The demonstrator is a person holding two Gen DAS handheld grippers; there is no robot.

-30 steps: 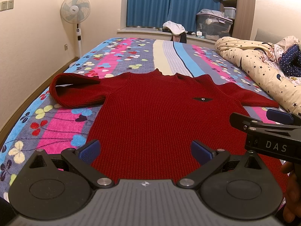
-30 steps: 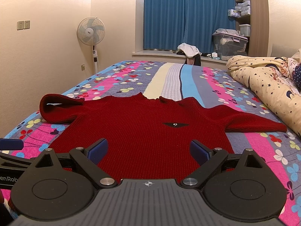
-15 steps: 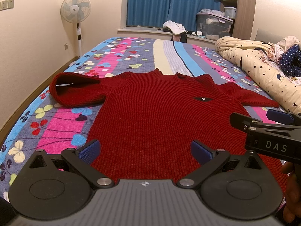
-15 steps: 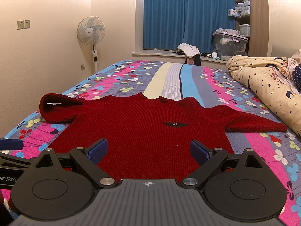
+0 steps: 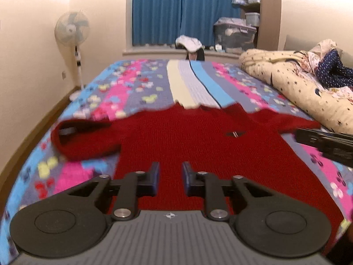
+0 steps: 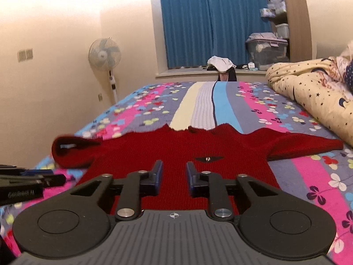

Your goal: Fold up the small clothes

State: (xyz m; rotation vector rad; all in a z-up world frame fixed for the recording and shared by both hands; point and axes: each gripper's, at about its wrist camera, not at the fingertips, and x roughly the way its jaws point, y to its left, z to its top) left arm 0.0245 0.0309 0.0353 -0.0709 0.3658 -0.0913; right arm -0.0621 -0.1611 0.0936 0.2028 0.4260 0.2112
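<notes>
The left gripper (image 5: 169, 177) sits low in the centre of its frame; its jaws have just been closing and now stand close together with a narrow gap, red knit between the blue pads (image 5: 154, 176). Whether they pinch the cloth cannot be told. The right gripper (image 6: 174, 176) looks the same: jaws just drawn nearly together over the hem, grip unclear. The red sweater (image 5: 198, 145) lies flat across the middle of the frame on the flowered bedspread (image 5: 141, 88), its left sleeve (image 5: 83, 139) folded over. A star-print quilt (image 5: 286, 75) lies bunched at upper right.
</notes>
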